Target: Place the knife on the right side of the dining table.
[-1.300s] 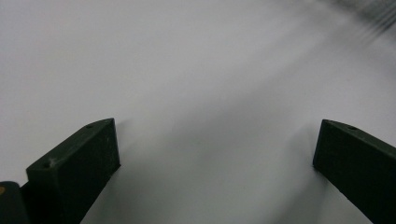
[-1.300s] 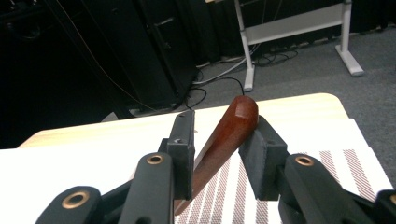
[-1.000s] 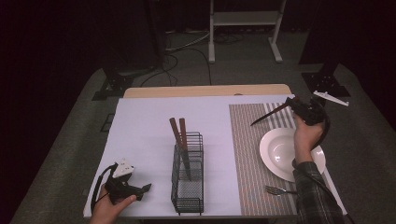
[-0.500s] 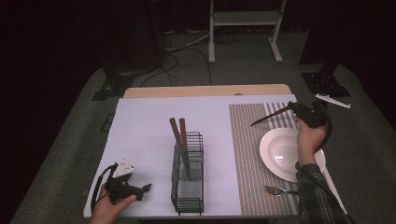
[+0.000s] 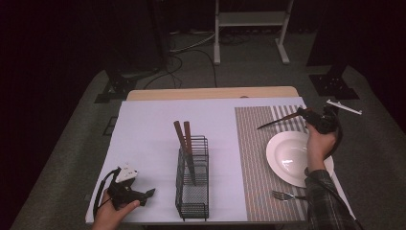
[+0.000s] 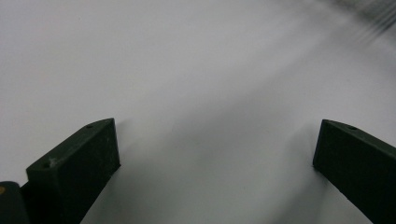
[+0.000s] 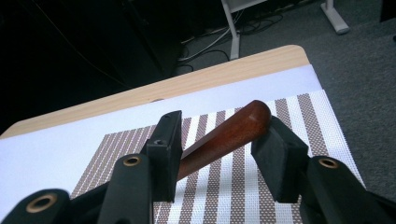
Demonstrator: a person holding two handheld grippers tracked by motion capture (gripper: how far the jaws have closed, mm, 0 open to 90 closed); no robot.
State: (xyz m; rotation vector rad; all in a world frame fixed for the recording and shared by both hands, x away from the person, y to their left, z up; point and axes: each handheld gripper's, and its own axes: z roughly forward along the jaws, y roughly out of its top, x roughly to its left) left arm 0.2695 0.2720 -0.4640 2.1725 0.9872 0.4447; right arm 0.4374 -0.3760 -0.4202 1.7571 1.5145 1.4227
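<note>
Now we carry the wooden-handled table knife [image 5: 280,120] pinched in the right gripper [image 7: 219,140], blade pointing away over the brown striped placemat [image 5: 258,143]; lower it level beside the white round plate [image 5: 287,155]. Our left gripper [image 6: 215,154] rests spread, holding nothing.

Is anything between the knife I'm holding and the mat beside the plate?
Nothing visible. The right gripper holds the knife above the striped mat, left of the plate. The fork lies at the mat's near edge, and the basket stands off the mat.
</note>
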